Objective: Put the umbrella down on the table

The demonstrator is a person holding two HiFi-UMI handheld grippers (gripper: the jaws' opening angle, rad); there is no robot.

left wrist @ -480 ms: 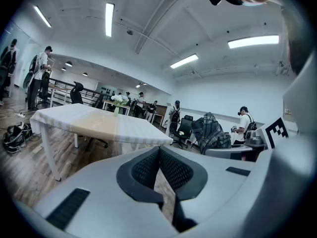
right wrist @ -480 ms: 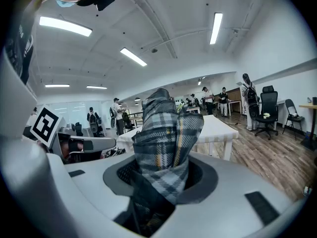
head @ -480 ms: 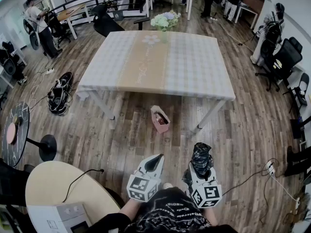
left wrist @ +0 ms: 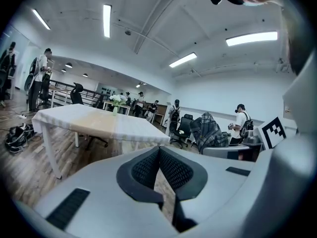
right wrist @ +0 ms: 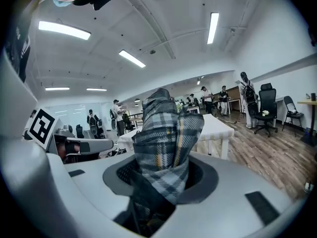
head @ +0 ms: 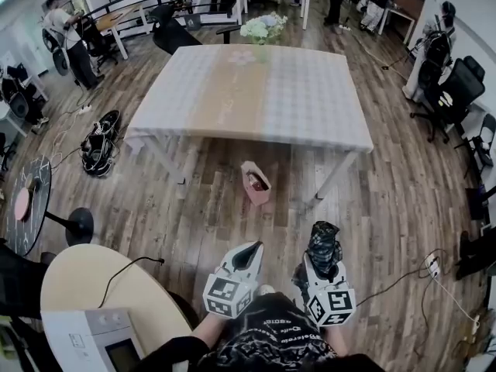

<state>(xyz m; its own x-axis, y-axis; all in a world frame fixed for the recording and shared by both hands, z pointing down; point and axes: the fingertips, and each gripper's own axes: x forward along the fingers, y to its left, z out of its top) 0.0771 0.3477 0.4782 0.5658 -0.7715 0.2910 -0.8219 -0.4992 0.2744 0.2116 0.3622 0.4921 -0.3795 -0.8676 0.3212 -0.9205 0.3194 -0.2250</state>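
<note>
The right gripper [head: 322, 273] is carrying the plaid umbrella [head: 323, 246], clamped tight; the left gripper [head: 249, 255] is closed, empty. Next, probably approaching the table [head: 310, 99] well ahead.

no words or numbers can be read. the pale lettering on the person's dark shirt [head: 273, 333] is too blurred to make out, and the cubes carry only black-and-white square markers [head: 223, 293].

Looks like an open-plan office: black swivel chairs [head: 459, 87] by the wall, cloth-covered counter [head: 310, 103] mid-room, strip lights [left wrist: 250, 37] overhead, wood-plank floor [head: 194, 223] with a power strip [head: 431, 266], people [head: 67, 36] standing around the edges.
</note>
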